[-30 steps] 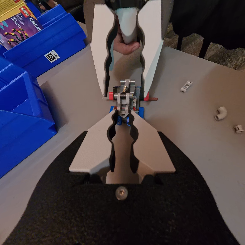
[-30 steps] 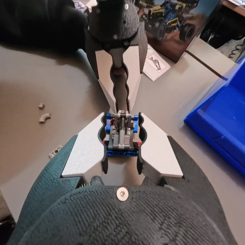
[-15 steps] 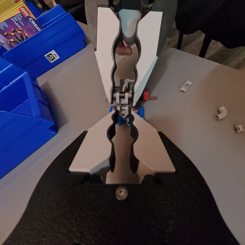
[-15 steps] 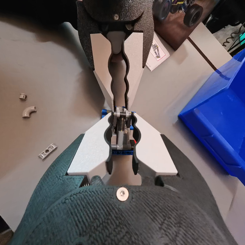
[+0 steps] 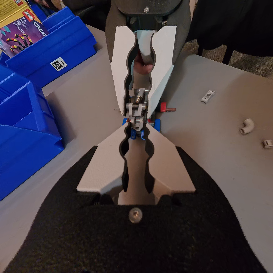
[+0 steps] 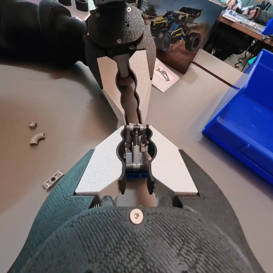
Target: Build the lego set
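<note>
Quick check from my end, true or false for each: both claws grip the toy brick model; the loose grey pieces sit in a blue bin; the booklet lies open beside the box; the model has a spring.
1. Both claws, left and right, grip the toy brick model: true.
2. Loose grey pieces sit in a blue bin: false, they lie on the table.
3. Booklet lies open: false, closed.
4. Model has a spring: true.

bins [image 5: 29,103] L | model [image 5: 136,116] ctr on table [image 5: 206,169] | loose pcs [image 5: 246,126] R
</note>
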{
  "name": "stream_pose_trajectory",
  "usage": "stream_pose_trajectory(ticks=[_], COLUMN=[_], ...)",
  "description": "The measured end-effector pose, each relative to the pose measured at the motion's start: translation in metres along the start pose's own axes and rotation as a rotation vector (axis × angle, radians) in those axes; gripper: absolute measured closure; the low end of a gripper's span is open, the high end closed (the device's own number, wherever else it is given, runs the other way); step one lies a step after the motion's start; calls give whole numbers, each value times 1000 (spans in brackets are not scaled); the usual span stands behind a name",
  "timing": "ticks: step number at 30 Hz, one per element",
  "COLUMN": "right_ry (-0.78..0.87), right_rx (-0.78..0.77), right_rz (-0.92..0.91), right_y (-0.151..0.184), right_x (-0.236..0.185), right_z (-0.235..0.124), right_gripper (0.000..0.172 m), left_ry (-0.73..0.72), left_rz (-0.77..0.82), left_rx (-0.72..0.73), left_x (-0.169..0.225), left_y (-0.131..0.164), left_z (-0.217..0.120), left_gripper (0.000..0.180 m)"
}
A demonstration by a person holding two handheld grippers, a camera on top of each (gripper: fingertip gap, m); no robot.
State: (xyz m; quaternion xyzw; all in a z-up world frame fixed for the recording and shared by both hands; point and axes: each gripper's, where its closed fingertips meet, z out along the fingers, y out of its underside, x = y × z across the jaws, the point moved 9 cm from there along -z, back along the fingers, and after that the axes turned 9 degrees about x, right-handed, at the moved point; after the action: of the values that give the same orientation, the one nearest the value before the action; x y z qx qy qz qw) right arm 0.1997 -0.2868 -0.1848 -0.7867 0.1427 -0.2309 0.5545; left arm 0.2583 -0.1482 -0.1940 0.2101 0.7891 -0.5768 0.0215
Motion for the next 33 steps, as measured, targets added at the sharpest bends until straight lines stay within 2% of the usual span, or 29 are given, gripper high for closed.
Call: stream_pose_trajectory(ticks=[2,7,13,18,22,28,33], right_ry=[-8,-7,-6,24,74,70,34], right_rx=[-1,-11,-76,-47,-158,-148,-179], right_rz=[-3,-16,-27,-86,-94,-225,-199], right_y=[0,-5,5,-9,-21,-27,-21], right_x=[-1,0,2,1,-1,-8,-8], right_z=[-1,-5,-9,-5,-5,1,3], right_gripper=[149,136,135,126,124,131,143], left_ry=[1,0,0,0,-1,-9,-24], left_rz=[2,8,12,13,24,49,117], left_rx=[0,0,0,0,1,-8,-97], left_x=[0,1,1,1,1,1,3], left_y=[0,0,0,0,0,-6,-12], left_z=[0,0,1,1,1,-3,-1], left_gripper=[167,167,167,167,167,167,167])
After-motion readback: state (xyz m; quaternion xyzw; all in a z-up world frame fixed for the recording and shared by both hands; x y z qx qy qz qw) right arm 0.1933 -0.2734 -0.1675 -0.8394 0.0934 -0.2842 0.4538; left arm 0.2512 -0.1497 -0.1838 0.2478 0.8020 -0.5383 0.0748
